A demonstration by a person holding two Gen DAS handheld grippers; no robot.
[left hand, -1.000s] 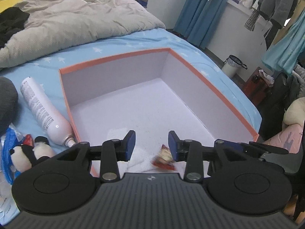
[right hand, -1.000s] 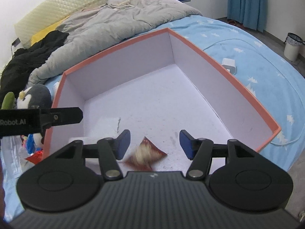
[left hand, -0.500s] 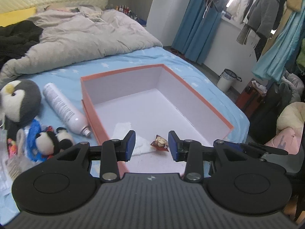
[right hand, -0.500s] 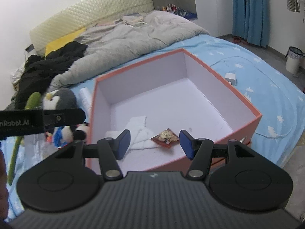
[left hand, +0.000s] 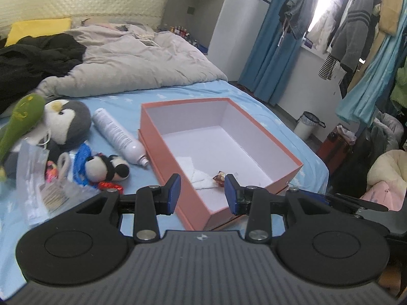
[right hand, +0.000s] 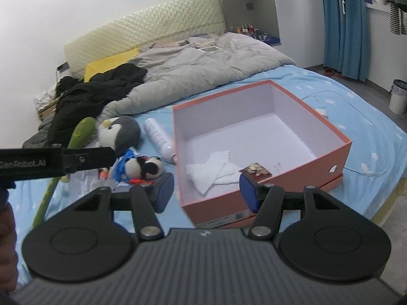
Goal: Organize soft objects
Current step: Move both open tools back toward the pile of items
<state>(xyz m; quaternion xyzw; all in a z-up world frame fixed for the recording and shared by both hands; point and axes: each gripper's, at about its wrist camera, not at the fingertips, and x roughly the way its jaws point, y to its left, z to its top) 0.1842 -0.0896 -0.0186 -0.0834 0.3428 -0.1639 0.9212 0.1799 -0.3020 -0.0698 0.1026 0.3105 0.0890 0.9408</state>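
Observation:
An orange box (left hand: pixel 162 137) (right hand: pixel 340 152) with a white inside lies open on the blue bed. White cloths (left hand: pixel 195 175) (right hand: pixel 213 170) and a small red snack packet (left hand: pixel 219 178) (right hand: pixel 255 169) lie in its near end. Left of the box sit a grey penguin plush (left hand: pixel 68 120) (right hand: pixel 119 132), a small panda plush (left hand: pixel 104 169) (right hand: pixel 146 166), a green plush (left hand: pixel 20 119) (right hand: pixel 81 132) and a blue toy (left hand: pixel 80 160). My left gripper (left hand: pixel 202 194) and right gripper (right hand: pixel 207 194) hang open and empty above the box's near edge.
A white spray can (left hand: pixel 117 137) (right hand: pixel 159 137) lies against the box's left wall. Clear plastic bags (left hand: pixel 38 185) sit at the left. A grey duvet (left hand: pixel 122 58) and black clothes (right hand: pixel 101 89) fill the far bed. The bed edge and a bin (left hand: pixel 306 124) are at the right.
Both grippers have pulled back and risen away from the box, so the whole box and the plush toys beside it have come into view. Their jaws kept the same width.

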